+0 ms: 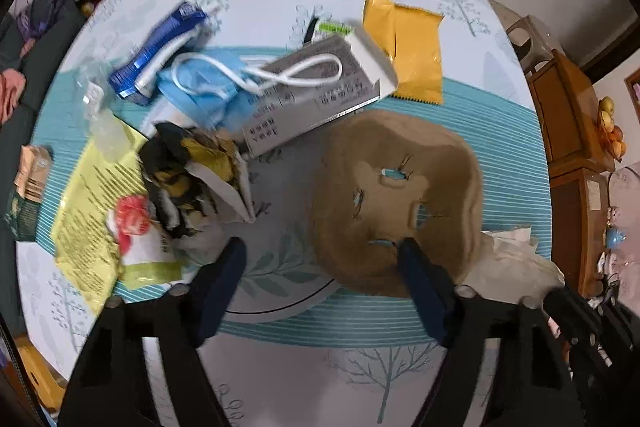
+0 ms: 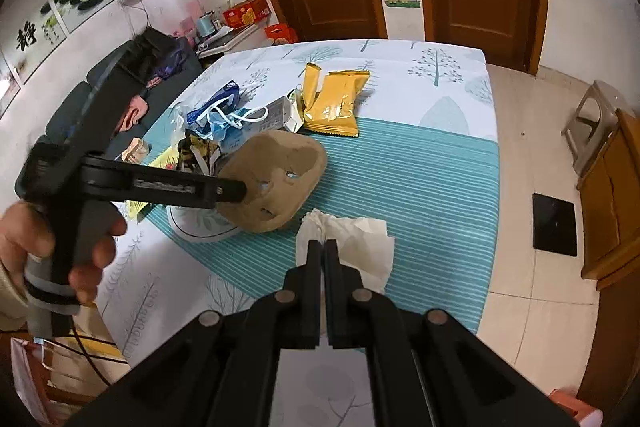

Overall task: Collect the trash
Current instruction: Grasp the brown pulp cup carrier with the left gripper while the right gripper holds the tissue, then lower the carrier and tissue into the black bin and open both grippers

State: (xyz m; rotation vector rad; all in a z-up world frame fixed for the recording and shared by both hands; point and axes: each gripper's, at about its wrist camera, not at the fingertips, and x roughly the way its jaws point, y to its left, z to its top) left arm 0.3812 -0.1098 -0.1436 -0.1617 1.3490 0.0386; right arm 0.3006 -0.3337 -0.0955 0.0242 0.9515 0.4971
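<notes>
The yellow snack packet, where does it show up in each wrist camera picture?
Left wrist view: the yellow snack packet lies upper right, behind the brown pulp tray.
Right wrist view: it lies at upper centre, again beyond that tray.
Shared landmark: the grey carton beside it.

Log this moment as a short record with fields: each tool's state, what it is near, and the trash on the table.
left tool: open, one finger over the brown moulded-pulp tray
right tool: shut, its tips at the crumpled white tissue; whether it pinches the tissue cannot be told
other trash: yellow foil snack packet, blue face mask, grey printed carton, blue wrapper
surface: tree-print tablecloth
</notes>
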